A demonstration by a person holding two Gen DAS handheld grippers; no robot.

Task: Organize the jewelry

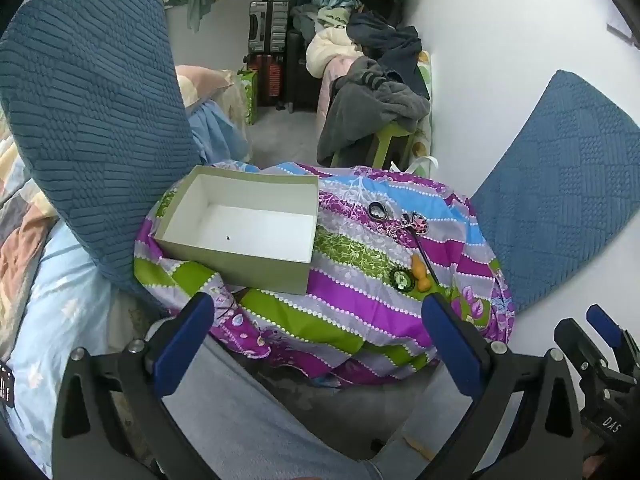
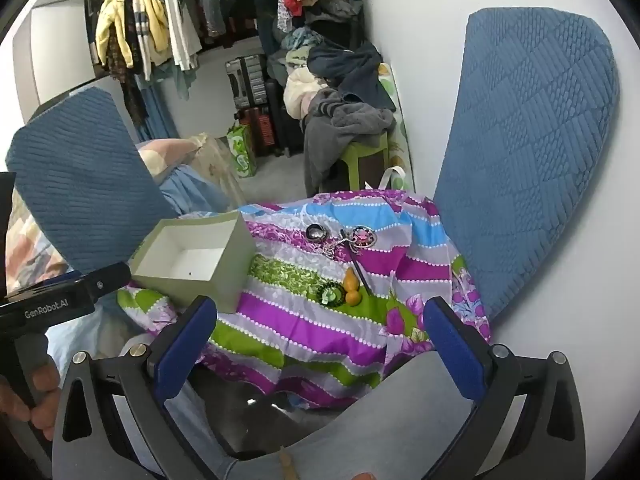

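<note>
An open, empty box (image 1: 240, 224) (image 2: 196, 260), grey-green outside and white inside, sits on a striped purple, green and blue cloth (image 1: 352, 280) (image 2: 312, 320). Right of it lie jewelry pieces: a dark oval pendant (image 1: 377, 211) (image 2: 317, 233), a pink pendant on a chain (image 1: 418, 225) (image 2: 362, 238), a green round brooch (image 1: 399, 278) (image 2: 330, 294) and an orange gourd charm (image 1: 422, 274) (image 2: 352, 290) on a dark cord. My left gripper (image 1: 320, 344) and right gripper (image 2: 320, 352) both stand open and empty, short of the cloth's near edge.
Blue quilted cushions (image 1: 92, 120) (image 1: 560, 184) flank the cloth on the left and right. A white wall is at the right. Behind are a green stool with piled clothes (image 1: 372, 108), suitcases (image 1: 268, 60) and hanging garments (image 2: 152, 28). The person's hand (image 2: 24, 396) holds the left gripper's handle.
</note>
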